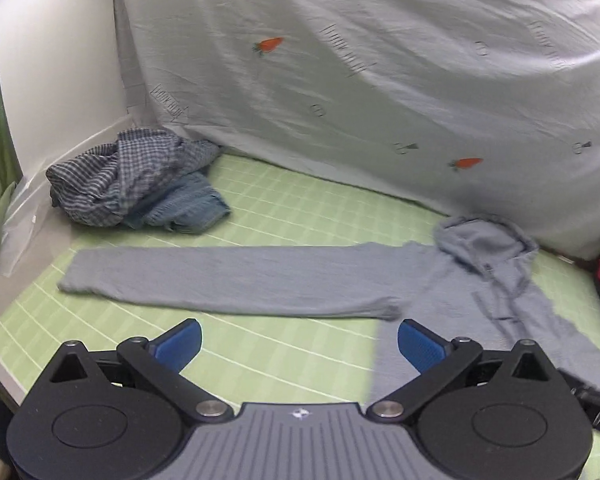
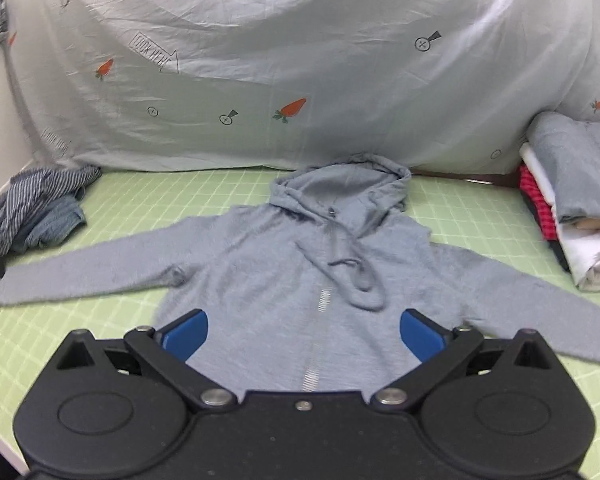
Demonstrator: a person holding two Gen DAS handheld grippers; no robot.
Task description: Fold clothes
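Both jaws gape, released and empty: the left hand-held gripper (image 1: 298, 346) and the right hand-held gripper (image 2: 304, 336) hover over a grey hoodie (image 2: 300, 264) lying flat, sleeves outspread, on the green gridded mat (image 2: 100, 192). Beyond, crumpled checked clothes (image 1: 128, 176) and a folded stack (image 2: 572, 200) flank it before a carrot-print sheet (image 2: 300, 60).
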